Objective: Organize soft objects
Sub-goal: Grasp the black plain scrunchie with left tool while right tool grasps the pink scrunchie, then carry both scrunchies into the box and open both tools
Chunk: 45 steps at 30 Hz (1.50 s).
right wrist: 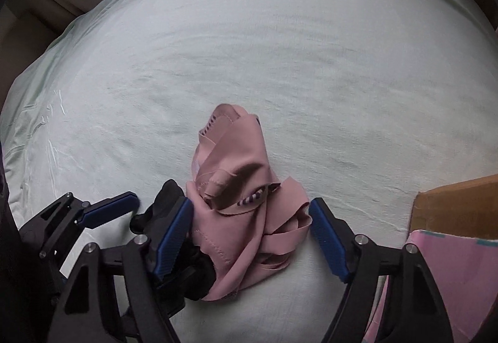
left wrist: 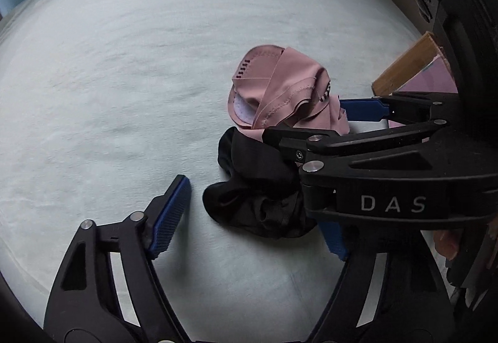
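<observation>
With both grippers open, left gripper (left wrist: 258, 221) astride the black garment (left wrist: 255, 187), right gripper (right wrist: 250, 237) astride the pink garment (right wrist: 242, 212), each should bite only its own cloth mid-bed (right wrist: 280, 63).

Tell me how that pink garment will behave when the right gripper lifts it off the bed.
The pink garment lies crumpled in loose folds, so it will probably droop and unfurl. Its thin straps near the right gripper may dangle or snag. It overlaps the black garment, so that might drag along.
</observation>
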Motion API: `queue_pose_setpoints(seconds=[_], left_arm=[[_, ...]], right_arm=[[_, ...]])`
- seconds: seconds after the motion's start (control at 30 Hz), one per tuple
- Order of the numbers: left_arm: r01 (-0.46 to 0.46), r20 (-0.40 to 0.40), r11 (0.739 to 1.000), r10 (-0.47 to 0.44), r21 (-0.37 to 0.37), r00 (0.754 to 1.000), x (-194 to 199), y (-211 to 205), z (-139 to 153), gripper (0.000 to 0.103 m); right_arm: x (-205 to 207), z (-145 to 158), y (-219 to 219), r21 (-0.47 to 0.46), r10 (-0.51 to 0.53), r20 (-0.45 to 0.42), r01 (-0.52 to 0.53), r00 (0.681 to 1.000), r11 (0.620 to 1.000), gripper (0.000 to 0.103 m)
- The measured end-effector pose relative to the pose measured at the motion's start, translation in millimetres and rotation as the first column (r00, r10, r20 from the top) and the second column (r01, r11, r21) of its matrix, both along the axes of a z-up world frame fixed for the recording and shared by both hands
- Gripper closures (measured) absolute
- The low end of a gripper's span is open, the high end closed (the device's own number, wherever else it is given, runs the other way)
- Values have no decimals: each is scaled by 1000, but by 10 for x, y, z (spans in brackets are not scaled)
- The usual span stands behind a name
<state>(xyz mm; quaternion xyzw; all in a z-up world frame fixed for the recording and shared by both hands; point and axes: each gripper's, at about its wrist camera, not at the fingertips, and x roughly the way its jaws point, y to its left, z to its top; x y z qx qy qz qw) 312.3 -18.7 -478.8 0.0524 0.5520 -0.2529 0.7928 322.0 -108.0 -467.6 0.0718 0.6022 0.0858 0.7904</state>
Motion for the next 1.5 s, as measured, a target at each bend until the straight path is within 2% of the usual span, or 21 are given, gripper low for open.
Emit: queue_pose_setpoints(seconds=[0.03,0.07,0.1,0.13,0.2,0.3,0.4,0.5,0.73,0.9,1.13,1.3,1.43,1.5], left_arm=[[12,16,1000,-12,10,1000,-9,-27,-5,32],[27,26,999,-27,20,999,-19,-52,-3,38],[41,31,999,-42,33,999,-27,-78,-7,49],[51,36,998,-53,46,998,-38,-98,-8,54],[65,41,996,-68,65,997,-60,-146,-5,73],[66,28,996,-68,66,997,-81,-180,20,84],[56,31,997,-58,58,998,-95,-179,104,85],[37,40,998,-39,45,998,-134,-63,298,85],[-9,79,1000,7,27,997,-330,78,749,85],[-27,125,999,23,23,992,-486,161,1175,85],[-78,151,997,78,-7,985,-677,301,1930,85],[-101,170,995,104,-27,980,-794,253,2454,85],[-99,192,995,99,-12,976,-875,80,2751,85],[-109,189,994,107,0,976,-905,-45,2849,85]], right_arm=[[-17,-12,0,-7,3,6,-3,1000,1000,36],[-36,-8,8,-15,10,17,-9,1000,1000,39],[-50,-2,12,-12,15,23,-15,1000,1000,47],[-68,1,23,-1,21,23,-21,1000,1000,51],[-106,26,58,-9,33,30,-33,999,999,64],[-155,66,127,-24,57,46,-56,997,998,76],[-211,131,117,-18,50,58,-49,997,999,82],[-243,225,109,-12,32,75,-31,997,999,82],[-434,649,-108,-13,4,138,-3,990,1000,82],[-506,1145,-91,-12,-20,200,22,980,1000,82],[-877,1964,-129,-2,-39,267,41,963,999,82],[-1129,2489,-243,6,-59,297,60,953,998,82],[-1202,2726,-291,18,-86,304,85,949,996,82],[-1270,2830,-454,32,-113,297,109,948,994,82]])
